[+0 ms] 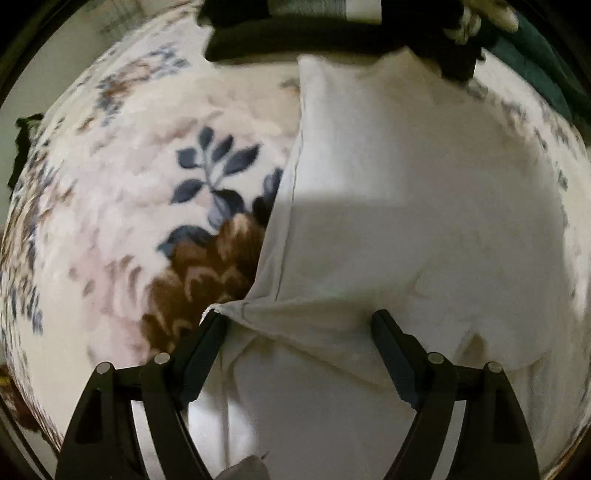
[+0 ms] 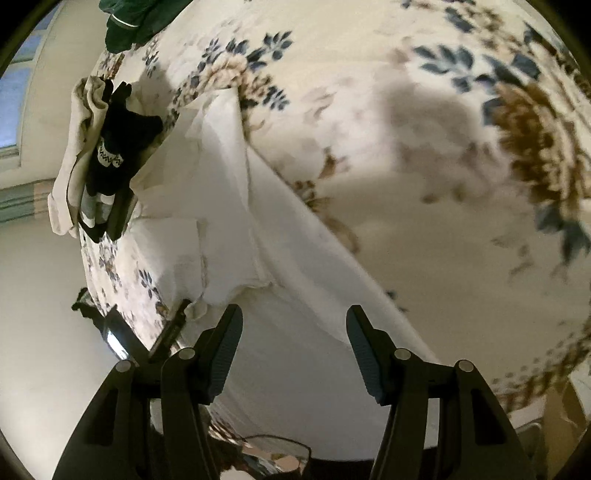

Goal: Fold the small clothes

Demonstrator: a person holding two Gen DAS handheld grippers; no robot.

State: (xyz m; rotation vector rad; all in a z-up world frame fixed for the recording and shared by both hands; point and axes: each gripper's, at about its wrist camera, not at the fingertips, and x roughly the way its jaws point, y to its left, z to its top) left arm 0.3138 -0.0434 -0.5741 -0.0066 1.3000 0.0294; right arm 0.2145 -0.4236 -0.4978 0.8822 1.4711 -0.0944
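Note:
A white garment (image 1: 406, 192) lies spread on a floral blanket (image 1: 129, 192), with its near edge folded over. My left gripper (image 1: 299, 321) is open, its fingers standing either side of that folded near edge just above the cloth. In the right wrist view the same white garment (image 2: 258, 258) runs from the far left down under my right gripper (image 2: 294, 314), which is open and hovers over the cloth. The tip of the other gripper (image 2: 173, 325) shows at the garment's left corner.
A pile of dark and cream clothes (image 2: 107, 155) lies at the blanket's far end, with a green garment (image 2: 125, 22) beyond it. Black clothing (image 1: 332, 33) lies past the white garment in the left wrist view. The floral blanket (image 2: 424, 166) stretches to the right.

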